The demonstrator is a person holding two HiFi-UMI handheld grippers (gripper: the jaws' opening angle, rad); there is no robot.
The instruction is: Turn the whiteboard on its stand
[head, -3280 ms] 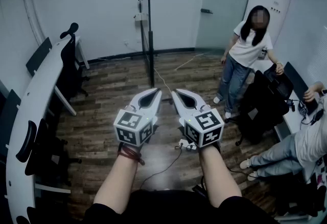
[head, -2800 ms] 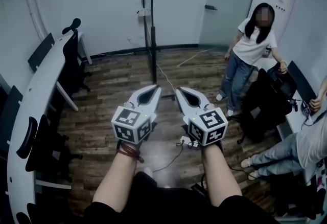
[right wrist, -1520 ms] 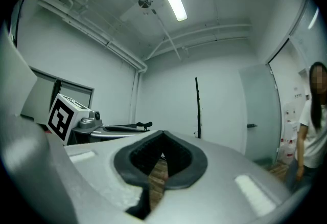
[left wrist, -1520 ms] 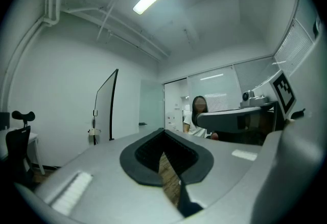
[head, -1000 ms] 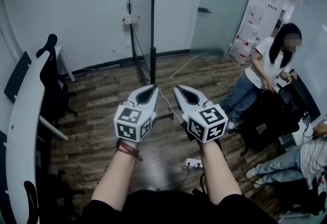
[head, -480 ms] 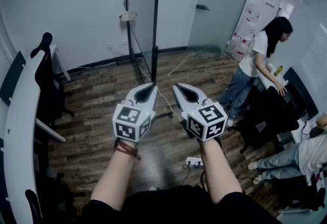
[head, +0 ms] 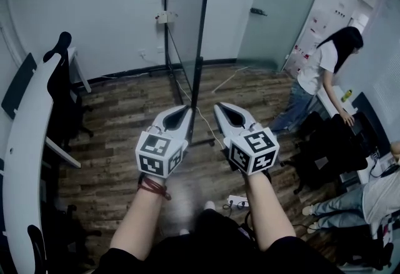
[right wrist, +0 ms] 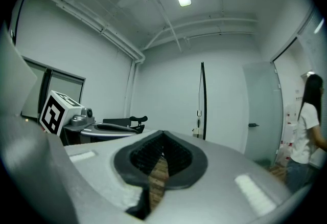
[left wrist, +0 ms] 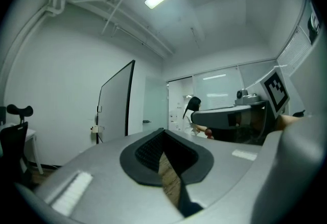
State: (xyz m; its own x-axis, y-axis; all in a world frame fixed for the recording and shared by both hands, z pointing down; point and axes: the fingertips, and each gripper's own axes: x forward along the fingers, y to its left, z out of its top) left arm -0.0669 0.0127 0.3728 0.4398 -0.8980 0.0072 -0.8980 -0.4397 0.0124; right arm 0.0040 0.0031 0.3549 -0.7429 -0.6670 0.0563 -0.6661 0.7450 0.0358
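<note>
Whiteboard [head: 201,29]: stood edge-on ahead of me, untouched; the turn was all left to do.
Left gripper [head: 187,108]: pressed together, empty.
Right gripper [head: 217,106]: pressed together, empty.

Nothing legible shows: no word, number or brand can be read. The marker cube [head: 157,155] on the left gripper [head: 185,110] and the marker cube [head: 254,151] on the right gripper [head: 220,107], both on the near side of the whiteboard [head: 201,22], carry only black-and-white square patterns, no letters. Well to the right of the whiteboard, small sheets [head: 312,32] hang on a white wall panel; their print is too small to make out.
</note>
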